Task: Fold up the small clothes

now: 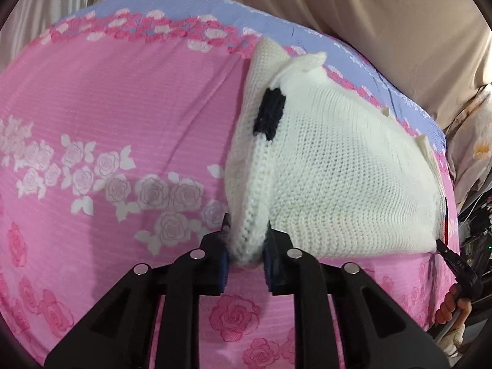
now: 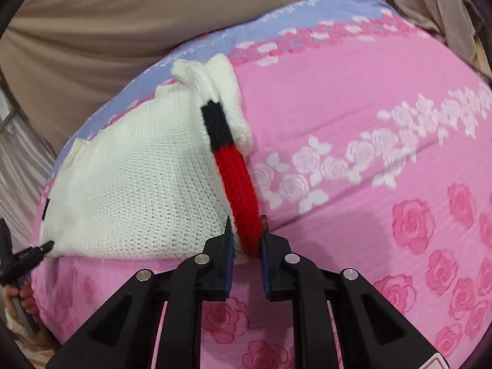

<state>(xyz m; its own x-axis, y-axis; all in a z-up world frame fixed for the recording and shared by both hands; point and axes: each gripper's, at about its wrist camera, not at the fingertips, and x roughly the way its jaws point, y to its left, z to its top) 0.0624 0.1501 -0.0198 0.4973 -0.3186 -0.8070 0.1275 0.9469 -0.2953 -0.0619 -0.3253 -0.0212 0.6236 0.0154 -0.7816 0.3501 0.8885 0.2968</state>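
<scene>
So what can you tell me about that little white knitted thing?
The small white knitted garment looks like soft chunky wool with a black and red band along one edge. It lies on the pink rose-patterned bedsheet, its near edge lifted, the left gripper and right gripper each pinching a corner.

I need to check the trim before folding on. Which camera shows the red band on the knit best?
The right wrist view. The red band runs in full along the white knit garment's edge into the right gripper. The left wrist view shows only a thin red sliver at the garment's far edge.
</scene>
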